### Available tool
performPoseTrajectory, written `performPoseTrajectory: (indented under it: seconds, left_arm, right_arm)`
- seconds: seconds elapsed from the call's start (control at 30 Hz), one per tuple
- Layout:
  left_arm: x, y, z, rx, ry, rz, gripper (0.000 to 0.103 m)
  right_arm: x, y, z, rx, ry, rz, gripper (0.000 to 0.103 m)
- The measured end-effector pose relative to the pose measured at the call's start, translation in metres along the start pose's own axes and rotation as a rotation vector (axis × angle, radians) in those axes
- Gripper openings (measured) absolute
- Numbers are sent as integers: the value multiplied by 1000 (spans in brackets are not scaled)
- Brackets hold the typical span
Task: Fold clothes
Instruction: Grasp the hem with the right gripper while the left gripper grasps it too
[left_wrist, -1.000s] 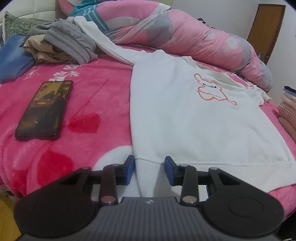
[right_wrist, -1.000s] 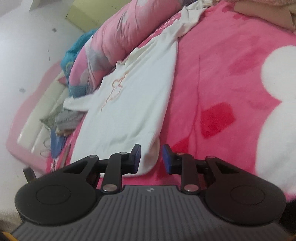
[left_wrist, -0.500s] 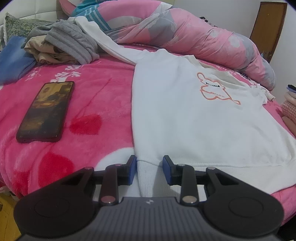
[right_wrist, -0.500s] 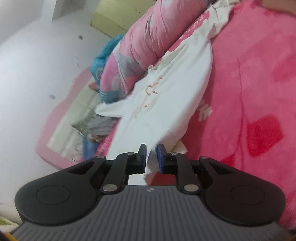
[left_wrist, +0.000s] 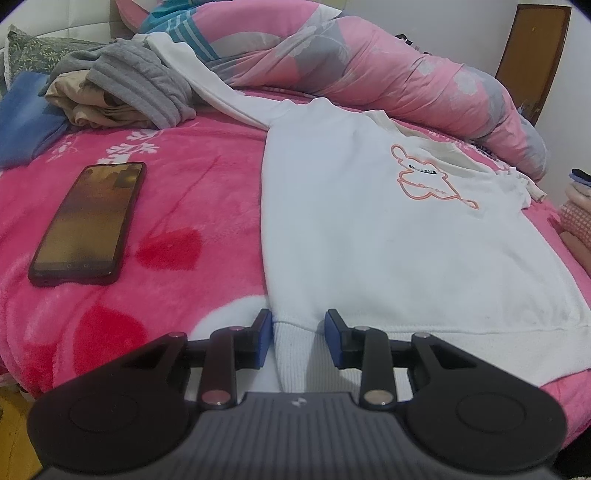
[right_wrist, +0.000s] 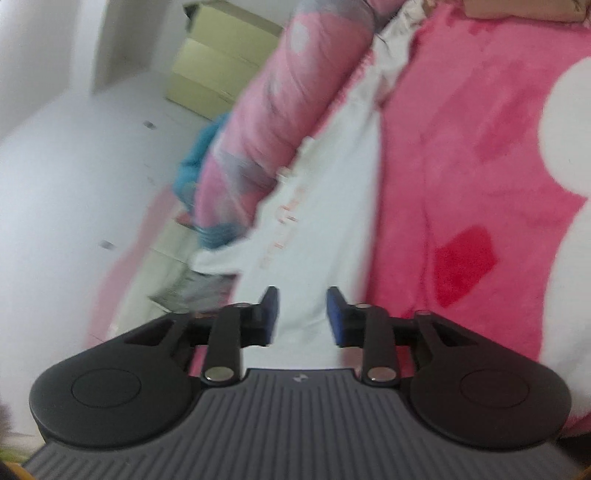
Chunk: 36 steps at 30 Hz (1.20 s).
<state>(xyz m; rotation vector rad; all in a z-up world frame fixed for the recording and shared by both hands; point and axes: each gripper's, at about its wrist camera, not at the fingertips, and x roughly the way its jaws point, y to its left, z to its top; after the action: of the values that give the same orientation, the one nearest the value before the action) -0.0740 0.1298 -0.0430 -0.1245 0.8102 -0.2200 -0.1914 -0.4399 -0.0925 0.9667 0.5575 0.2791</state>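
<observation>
A white sweatshirt (left_wrist: 369, 229) with an orange outline print lies flat on the pink blanket (left_wrist: 203, 184), one sleeve running up towards the clothes pile. My left gripper (left_wrist: 298, 334) is open at the garment's lower left corner, and the ribbed hem (left_wrist: 295, 354) sits between its blue pads without being pinched. The right wrist view is blurred by motion. There my right gripper (right_wrist: 302, 314) is open over the edge of the sweatshirt (right_wrist: 325, 206), with white cloth showing in the gap.
A black phone (left_wrist: 88, 221) lies on the blanket left of the sweatshirt. Grey and beige clothes (left_wrist: 122, 88) are piled at the back left. A rolled pink quilt (left_wrist: 369, 74) runs along the far side. Folded items (left_wrist: 576, 206) stand at the right edge.
My right gripper pinched the sweatshirt's edge half a second ago and has now opened wide while swinging. My left gripper narrowed slightly around the hem corner and has stayed there.
</observation>
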Motion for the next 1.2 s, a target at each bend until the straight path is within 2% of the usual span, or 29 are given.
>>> performPoseTrajectory:
  seconds: [0.1, 0.4, 0.47, 0.53, 0.57, 0.6, 0.7, 0.87, 0.97, 1.07, 1.13, 1.2]
  left_arm:
    - [0, 1, 0, 0, -2, -7, 32]
    - [-1, 8, -3, -3, -16, -49, 33]
    - [-2, 10, -4, -2, -17, -60, 33]
    - [-2, 11, -5, -2, -18, -69, 33]
    - [-3, 12, -6, -3, -18, -71, 33]
    - [-4, 12, -6, -4, -19, -73, 33]
    - [-6, 12, -8, -6, -19, -81, 33]
    - [-11, 10, -14, -6, -21, -97, 35]
    - [-12, 9, -15, -22, -23, -96, 35]
    - [-12, 8, -17, -33, -22, -91, 24]
    - [-13, 9, -17, -55, -20, -84, 7]
    - [-16, 8, -16, -69, -28, -81, 4]
  right_arm:
    - [19, 0, 3, -2, 42, -51, 37]
    - [26, 8, -16, -49, 182, -162, 33]
    - [25, 9, -18, -43, 181, -161, 31]
    - [24, 10, -20, -37, 180, -160, 20]
    - [23, 10, -21, -35, 179, -159, 11]
    - [23, 10, -22, -32, 178, -159, 9]
    - [27, 15, -25, -61, 180, -187, 9]
    - [32, 14, -27, -41, 171, -207, 11]
    - [35, 19, -29, -64, 158, -224, 8]
    - [32, 28, -30, -89, 133, -240, 6]
    - [29, 34, -31, -106, 113, -249, 5]
    - [26, 38, -30, -118, 100, -257, 5]
